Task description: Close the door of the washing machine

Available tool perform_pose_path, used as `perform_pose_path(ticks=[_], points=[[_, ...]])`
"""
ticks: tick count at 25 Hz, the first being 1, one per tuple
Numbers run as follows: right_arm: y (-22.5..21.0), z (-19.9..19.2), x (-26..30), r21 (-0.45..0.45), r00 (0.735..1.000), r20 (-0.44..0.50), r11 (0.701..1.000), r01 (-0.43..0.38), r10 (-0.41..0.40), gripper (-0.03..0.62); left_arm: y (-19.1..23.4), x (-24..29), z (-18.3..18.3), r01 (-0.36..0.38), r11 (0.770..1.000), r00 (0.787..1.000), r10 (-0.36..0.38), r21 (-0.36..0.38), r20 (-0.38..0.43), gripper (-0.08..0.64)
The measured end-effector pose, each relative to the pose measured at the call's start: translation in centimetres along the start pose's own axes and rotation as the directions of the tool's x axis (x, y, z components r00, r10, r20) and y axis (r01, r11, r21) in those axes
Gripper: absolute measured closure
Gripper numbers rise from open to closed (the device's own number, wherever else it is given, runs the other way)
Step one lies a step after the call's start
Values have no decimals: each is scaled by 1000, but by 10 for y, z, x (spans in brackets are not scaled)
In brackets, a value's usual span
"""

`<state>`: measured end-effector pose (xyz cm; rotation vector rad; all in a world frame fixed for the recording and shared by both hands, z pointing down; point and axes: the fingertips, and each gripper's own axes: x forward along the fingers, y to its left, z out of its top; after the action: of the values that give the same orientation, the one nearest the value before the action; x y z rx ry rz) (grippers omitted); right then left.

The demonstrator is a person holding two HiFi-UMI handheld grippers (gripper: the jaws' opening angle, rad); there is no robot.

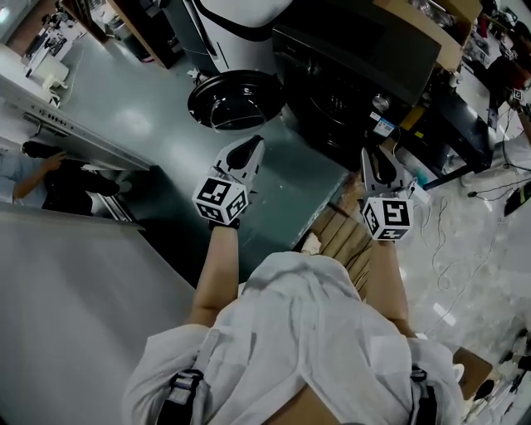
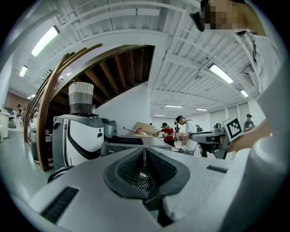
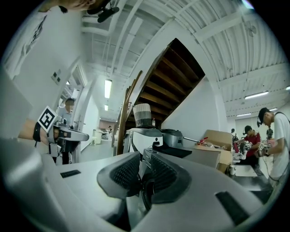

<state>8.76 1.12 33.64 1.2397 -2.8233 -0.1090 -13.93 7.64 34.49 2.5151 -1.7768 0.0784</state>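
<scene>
Left claw (image 1: 251, 148) is clenched with nothing between the pads. Right claw (image 1: 375, 158) is slightly released, a narrow gap and nothing in it. Both point level toward the machines.

The door (image 1: 235, 100) hangs swung wide open, ahead of the left claw and a touch to its left, near but not touching. It is round, so it has no long axis to line up on. Its machine-side edge sits to the claw's right, where it meets the washing machine (image 1: 357, 58). The free edge is away to the left.

The left claw is clearly the nearer one. The right claw faces the machine's dark front, well right of the door. My guess is that closing means pushing the door's free side rightward, toward the machine front, so the left claw needs to get behind or outside it.

Counts:
- one open door
- one dark washing machine
- one white machine (image 1: 241, 25) beyond the door
- two claws
</scene>
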Motion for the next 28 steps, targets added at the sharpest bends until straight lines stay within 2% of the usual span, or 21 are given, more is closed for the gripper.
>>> perform_pose_path(ticks=[11, 20, 28], points=[[-53, -12, 66, 6, 998, -36, 999, -45, 46, 480, 15, 92, 6, 40, 999, 998, -39, 21, -53, 531], [-78, -29, 76, 45, 998, -59, 999, -13, 16, 468, 17, 126, 4, 93, 995, 991, -88, 42, -98, 531], [-79, -44, 98, 70, 996, -89, 997, 14, -8, 440, 43, 153, -11, 160, 986, 976, -150, 49, -160, 531]])
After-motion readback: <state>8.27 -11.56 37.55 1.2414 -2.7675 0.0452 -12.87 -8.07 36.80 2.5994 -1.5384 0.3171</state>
